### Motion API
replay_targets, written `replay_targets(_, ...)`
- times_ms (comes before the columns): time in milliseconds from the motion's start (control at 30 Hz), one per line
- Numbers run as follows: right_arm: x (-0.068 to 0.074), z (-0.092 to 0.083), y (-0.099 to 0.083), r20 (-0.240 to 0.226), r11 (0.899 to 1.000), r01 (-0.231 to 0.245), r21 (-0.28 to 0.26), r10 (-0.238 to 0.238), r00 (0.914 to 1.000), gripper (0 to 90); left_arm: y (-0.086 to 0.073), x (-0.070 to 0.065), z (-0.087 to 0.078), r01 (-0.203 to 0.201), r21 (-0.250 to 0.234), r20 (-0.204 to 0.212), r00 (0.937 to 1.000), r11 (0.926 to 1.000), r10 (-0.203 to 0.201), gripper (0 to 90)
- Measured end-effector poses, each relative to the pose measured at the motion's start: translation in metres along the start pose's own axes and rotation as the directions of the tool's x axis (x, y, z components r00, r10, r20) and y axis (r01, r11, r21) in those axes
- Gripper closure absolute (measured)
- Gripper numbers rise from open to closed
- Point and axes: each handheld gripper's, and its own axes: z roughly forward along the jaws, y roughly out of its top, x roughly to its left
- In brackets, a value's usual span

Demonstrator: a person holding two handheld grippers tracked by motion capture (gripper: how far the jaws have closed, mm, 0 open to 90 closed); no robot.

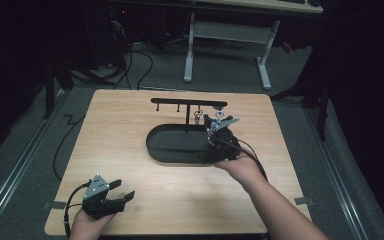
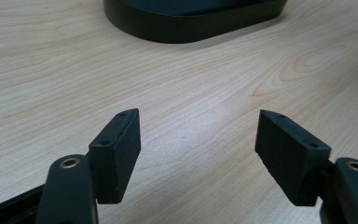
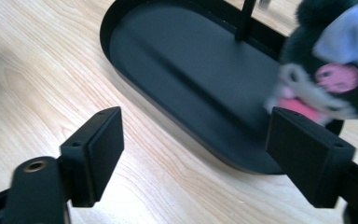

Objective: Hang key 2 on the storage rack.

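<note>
Plush charm, black with a pink face patch and pale ears, hanging over the right end of the black oval tray, blurred in the right gripper view, just beyond the far jaw. Right gripper over the tray's near rim, jaws spread wide, nothing between them. In the high view, right gripper at the tray's right end below the stand's crossbar, small hooks dangling from it. Left gripper low over bare wooden table, jaws spread wide, gripping nothing; in the high view, left gripper at the table's near-left corner, well apart from the tray.
</note>
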Motion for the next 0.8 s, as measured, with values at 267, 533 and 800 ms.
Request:
replay_targets(267,0.014,0.017,-0.063,0.052,0.993,0.021,-0.112,-0.015,0.9986,14.5,0.0,-0.003,0.003,-0.007,0.005,0.006,1.0,1.0,0.007,32.0)
replay_targets(533,0.011,0.021,-0.135,0.069,0.978,-0.016,-0.208,0.031,0.9971,13.8,0.0,-0.003,0.004,-0.001,0.0,0.003,1.0,1.0,0.001,32.2)
replay_targets(800,-0.002,0.005,-0.187,0.075,0.95,-0.031,-0.309,0.057,0.9955,9.6,0.002,-0.007,0.011,-0.002,-0.004,0.006,1.0,1.0,0.003,32.3)
